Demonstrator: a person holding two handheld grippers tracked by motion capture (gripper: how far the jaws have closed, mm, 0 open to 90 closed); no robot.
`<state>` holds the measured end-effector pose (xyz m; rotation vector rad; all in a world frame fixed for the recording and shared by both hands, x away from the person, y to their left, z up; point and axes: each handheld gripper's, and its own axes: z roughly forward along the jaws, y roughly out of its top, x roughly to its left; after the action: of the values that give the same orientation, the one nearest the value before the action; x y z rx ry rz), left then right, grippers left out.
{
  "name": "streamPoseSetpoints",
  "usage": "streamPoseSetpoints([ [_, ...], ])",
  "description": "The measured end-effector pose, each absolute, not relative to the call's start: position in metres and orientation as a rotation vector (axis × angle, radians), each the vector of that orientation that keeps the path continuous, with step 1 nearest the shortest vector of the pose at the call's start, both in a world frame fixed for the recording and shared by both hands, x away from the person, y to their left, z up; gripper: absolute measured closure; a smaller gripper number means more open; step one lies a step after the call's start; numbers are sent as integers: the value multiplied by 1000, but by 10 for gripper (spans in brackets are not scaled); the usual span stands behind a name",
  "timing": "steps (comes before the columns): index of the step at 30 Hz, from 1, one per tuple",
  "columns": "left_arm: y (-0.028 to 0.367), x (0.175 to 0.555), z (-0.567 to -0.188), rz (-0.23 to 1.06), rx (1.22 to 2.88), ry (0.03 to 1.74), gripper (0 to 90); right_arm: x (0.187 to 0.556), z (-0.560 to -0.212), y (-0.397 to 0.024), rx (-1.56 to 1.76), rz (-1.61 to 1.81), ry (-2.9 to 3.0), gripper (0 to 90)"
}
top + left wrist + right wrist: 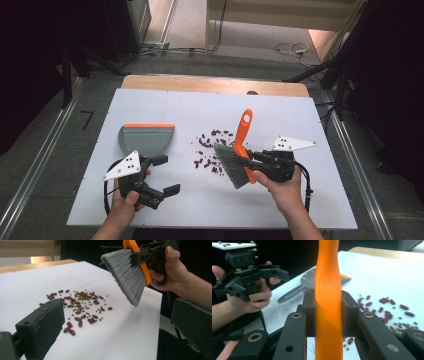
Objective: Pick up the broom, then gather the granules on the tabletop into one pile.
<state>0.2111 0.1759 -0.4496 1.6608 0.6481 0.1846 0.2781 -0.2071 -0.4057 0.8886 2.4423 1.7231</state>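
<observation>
White table [150, 200], wooden edge at the far side, dark floor around. Grey dustpan [146, 139] with orange lip lying left of centre, untouched. Brush [239, 159] lifted just above the table, orange handle clamped in right gripper [256, 159]. Left gripper [165, 175] spread wide, holding nothing, near the dustpan. Beans [210, 152] scattered mid-table beside the bristles. Probably sweep not yet begun; next, dustpan to be gripped and set by the beans.
</observation>
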Motion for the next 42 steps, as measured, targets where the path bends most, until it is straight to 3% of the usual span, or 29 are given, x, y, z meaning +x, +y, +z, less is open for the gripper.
streamPoseSetpoints([
  [15, 189, 212, -455, 249, 1663, 687, 1, 291, -389, -218, 960, 1395, 2348, 690],
  [30, 197, 217, -457, 323, 1686, 747, 1, 370, -387, -206, 1018, 877, 2369, 690],
  [42, 200, 218, -461, 319, 1676, 766, 1, 412, -420, -167, 962, 451, 2388, 689],
])
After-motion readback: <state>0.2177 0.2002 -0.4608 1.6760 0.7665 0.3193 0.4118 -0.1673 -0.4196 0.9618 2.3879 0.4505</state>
